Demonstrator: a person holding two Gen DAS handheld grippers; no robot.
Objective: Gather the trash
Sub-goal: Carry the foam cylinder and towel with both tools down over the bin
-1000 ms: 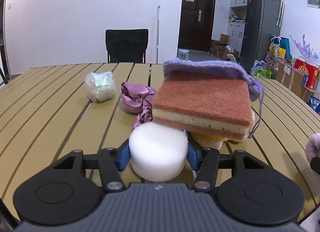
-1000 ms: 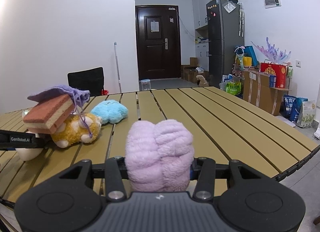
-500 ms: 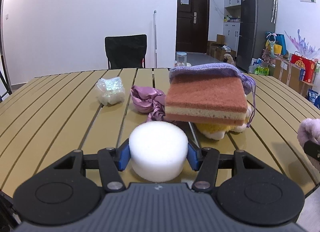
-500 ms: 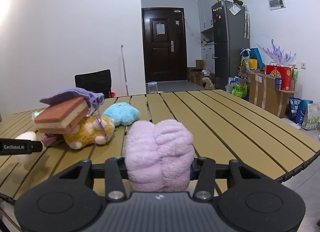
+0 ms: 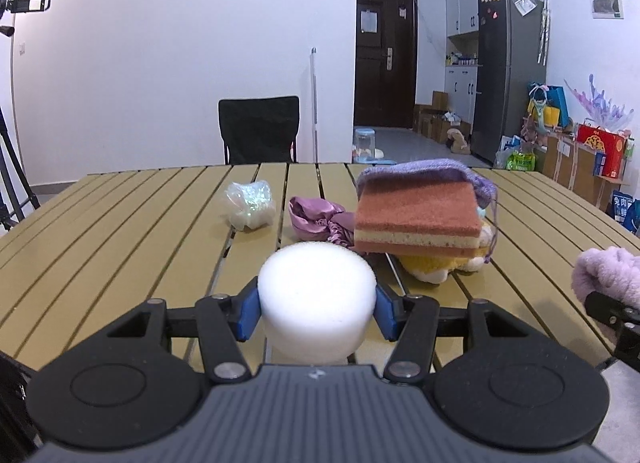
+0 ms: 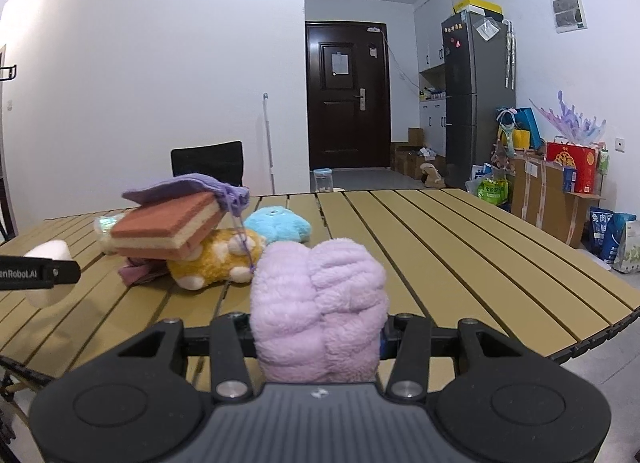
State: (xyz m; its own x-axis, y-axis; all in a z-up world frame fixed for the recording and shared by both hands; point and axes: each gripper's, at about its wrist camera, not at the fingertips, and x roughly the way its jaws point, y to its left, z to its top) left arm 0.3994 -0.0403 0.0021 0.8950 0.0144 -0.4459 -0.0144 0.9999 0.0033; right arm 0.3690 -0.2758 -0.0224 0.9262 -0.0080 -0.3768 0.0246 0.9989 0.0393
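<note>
Left hand-held gripper [image 5: 316, 305] clamps white foam puck [image 5: 316, 299]; right hand-held gripper [image 6: 318, 333] clamps lilac plush [image 6: 320, 307]; sponge [image 5: 416, 219] (atop yellow plush [image 6: 216, 259]) ahead.

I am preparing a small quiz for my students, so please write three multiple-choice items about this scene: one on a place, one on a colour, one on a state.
1. Where does the layered sponge rest?
A. on the yellow plush toy
B. on the black chair
C. flat on the bare table

2. What colour is the plush toy behind the yellow one?
A. red
B. light blue
C. green

3. What is the state of the left gripper?
A. open and holding nothing
B. shut on the white foam disc
C. shut on the sponge

Answers:
1 A, the right wrist view shows the sponge tilted on top of the toy.
2 B, its fur is pale blue.
3 B, the blue pads press both sides of the disc.
</note>
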